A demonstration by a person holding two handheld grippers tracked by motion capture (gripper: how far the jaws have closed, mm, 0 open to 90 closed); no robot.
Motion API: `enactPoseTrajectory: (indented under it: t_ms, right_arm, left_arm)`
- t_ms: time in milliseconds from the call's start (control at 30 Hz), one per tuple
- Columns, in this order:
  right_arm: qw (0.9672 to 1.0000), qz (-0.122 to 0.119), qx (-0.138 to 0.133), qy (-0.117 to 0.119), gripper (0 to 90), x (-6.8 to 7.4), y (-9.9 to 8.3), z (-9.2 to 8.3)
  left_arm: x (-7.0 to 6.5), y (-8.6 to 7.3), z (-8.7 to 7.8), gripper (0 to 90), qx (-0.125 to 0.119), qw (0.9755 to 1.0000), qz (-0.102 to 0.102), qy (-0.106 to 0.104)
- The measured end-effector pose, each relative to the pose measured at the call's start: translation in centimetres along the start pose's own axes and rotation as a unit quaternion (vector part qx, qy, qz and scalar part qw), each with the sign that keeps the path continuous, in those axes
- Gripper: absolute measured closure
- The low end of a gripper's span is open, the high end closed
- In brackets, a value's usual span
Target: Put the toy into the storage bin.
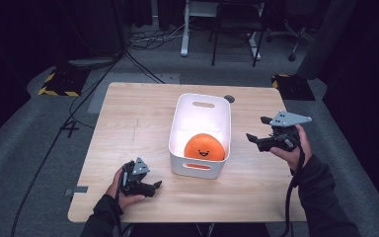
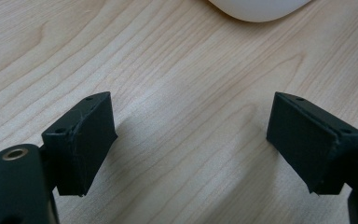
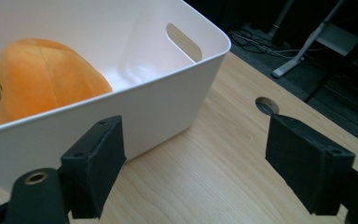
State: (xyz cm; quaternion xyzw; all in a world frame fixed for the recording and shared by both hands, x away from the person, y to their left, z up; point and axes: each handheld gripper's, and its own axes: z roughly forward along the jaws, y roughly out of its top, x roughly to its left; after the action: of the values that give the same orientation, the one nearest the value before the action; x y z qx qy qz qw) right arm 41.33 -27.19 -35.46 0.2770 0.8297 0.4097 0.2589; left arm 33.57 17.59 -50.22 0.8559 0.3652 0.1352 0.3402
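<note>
A white plastic bin (image 1: 180,123) with handle slots stands in the middle of the wooden table (image 1: 128,128). Inside it, at the near end, lies an orange plush toy (image 1: 205,147) with a smiling face. My right gripper (image 1: 257,129) hovers to the right of the bin, open and empty; in the right gripper view the bin's wall (image 3: 135,112) and the plush (image 3: 42,79) lie just ahead. My left gripper (image 1: 157,186) rests low near the table's front edge, left of the bin, open with bare wood between its fingers (image 2: 81,140). A rounded bin corner (image 2: 256,9) shows ahead of it.
A small round hole (image 1: 229,98) sits in the tabletop behind the bin. Beyond the table are a dark floor with cables (image 1: 148,39), chair and desk legs (image 1: 185,47), and yellow-black striped bases (image 1: 59,84). Bare wood spreads over the table's left half.
</note>
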Motion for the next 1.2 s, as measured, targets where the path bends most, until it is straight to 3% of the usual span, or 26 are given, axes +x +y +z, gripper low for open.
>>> enactPoseTrajectory:
  t_ms: [1200]
  right_arm:
    - [0.9985,0.0,0.049,-0.024,20.2,0.1,-5.1,0.0]
  left_arm:
    - [0.0,0.0,0.0,15.6,0.001,1.0,0.0,0.002]
